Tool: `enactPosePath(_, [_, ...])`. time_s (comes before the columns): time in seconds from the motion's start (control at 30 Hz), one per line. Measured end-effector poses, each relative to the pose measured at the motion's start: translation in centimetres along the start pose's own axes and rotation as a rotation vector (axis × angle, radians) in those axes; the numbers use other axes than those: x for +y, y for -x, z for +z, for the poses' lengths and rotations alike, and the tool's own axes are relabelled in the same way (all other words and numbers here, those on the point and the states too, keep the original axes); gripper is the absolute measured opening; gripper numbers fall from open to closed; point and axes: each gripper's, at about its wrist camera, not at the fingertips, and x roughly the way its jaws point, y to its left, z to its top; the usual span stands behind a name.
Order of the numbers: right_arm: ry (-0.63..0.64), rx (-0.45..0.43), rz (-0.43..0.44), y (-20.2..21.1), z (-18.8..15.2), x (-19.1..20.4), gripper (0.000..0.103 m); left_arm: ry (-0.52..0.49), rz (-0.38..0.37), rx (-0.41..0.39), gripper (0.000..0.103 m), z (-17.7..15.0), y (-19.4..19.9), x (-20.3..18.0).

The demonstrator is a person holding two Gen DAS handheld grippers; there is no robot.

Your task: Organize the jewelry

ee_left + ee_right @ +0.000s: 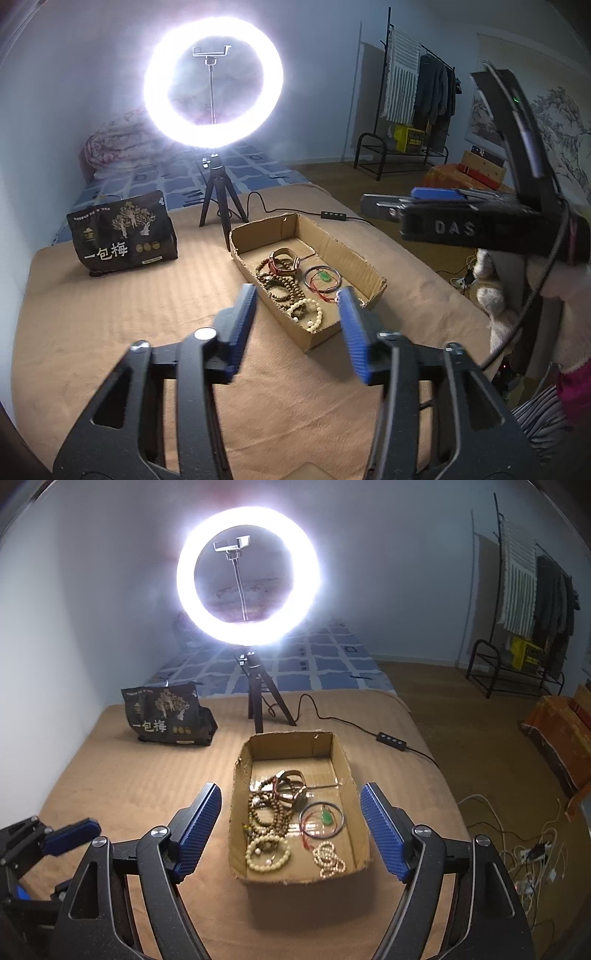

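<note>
You are holding both the left gripper (297,308) and right gripper (291,812) spread and empty just above the cardboard box (352,775), likely choosing a piece; the jewelry (269,812) is lying tangled inside it.

A lived-in bedroom at home: a bed under a blue-and-white checked quilt (317,653) stands against the pale wall, a black metal clothes rack hung with garments (417,96) stands on the wooden floor (461,709), and tangled white charging cables (517,853) lie there.
</note>
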Motion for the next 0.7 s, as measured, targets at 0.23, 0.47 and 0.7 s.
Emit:
enactPosePath(0.23, [-0.047,-0.028,-0.039,2.0,-1.6,0.1,0.08,-0.013,0.015,-0.006,0.073,-0.1,1.0,-0.6])
enactPosePath(0.47, [-0.044,-0.068,-0.085,3.2,-1.8,-0.1,0.083,0.014,0.022,0.01,0.087,-0.5,1.1,-0.3])
enactPosePath(0.7, [-0.038,-0.055,-0.071,3.1,-2.4,0.3,0.084,0.016,0.022,0.032,0.09,-0.9,1.0,-0.8])
